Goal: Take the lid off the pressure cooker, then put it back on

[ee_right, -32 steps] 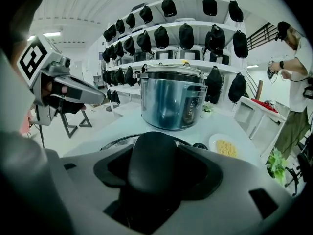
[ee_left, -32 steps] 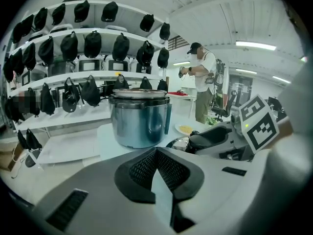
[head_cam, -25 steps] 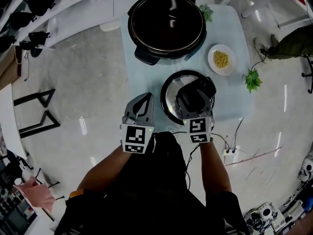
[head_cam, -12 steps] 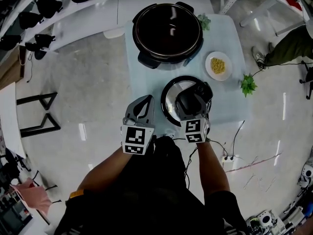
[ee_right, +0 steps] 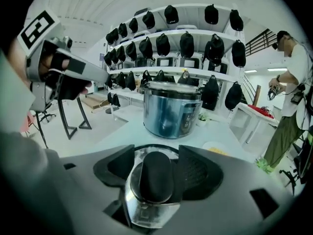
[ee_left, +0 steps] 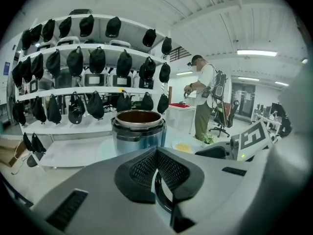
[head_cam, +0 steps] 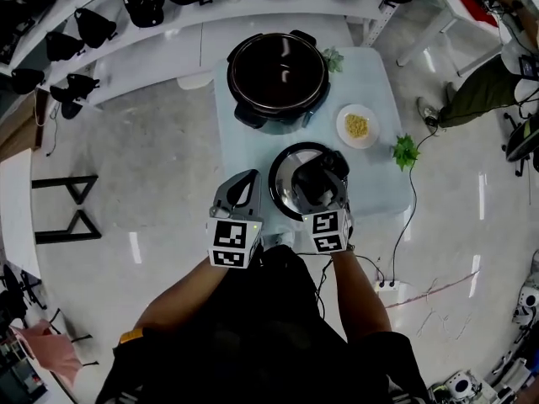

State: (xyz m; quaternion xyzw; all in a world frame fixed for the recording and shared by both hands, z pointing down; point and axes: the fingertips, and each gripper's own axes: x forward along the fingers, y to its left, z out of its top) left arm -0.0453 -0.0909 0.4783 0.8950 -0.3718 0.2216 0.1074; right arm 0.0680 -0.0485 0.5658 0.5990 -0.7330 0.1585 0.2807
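Steel lid (head_cam: 285,183) clamped in right gripper (head_cam: 322,175), near open cooker (head_cam: 251,114) and plate (head_cam: 344,127).

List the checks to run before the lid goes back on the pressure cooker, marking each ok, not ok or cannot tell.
1. Right claw shut on the handle of the lid: ok.
2. Pressure cooker open, nothing across its mouth: ok.
3. Way from lid to cooker free, with the plate off to the right: ok.
4. Left claw shut, empty and beside the lid, not over the cooker: ok.
5. Lid raised off the table: cannot tell.
6. Lid turned to match the cooker's rim: cannot tell.
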